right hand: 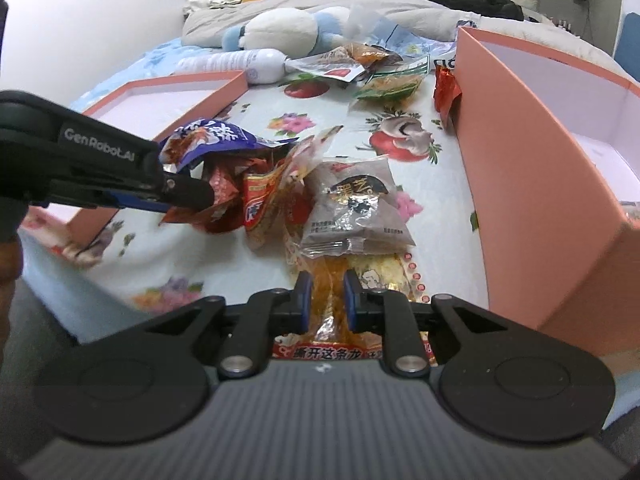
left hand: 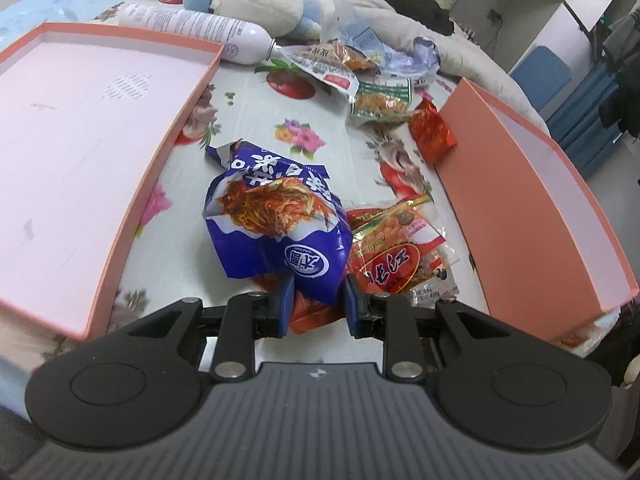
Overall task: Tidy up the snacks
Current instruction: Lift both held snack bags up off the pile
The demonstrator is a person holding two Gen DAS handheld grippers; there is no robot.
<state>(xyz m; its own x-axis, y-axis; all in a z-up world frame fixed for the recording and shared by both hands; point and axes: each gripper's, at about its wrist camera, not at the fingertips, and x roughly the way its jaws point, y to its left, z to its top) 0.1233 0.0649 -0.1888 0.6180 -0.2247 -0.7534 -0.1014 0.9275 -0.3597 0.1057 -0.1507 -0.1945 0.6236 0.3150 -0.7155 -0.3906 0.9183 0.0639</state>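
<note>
My left gripper is shut on the blue noodle packet, which stands up between the jaws over the flowered bedsheet; it also shows in the right wrist view. A red-yellow snack bag lies just right of it. My right gripper is shut on a clear orange-yellow snack packet, with a grey packet lying on its far end. Red packets are heaped beside the left gripper. More snacks lie farther back.
A shallow pink box lid lies at the left, and a deeper pink box at the right, also in the right wrist view. A white spray can, a plush toy and bedding lie behind.
</note>
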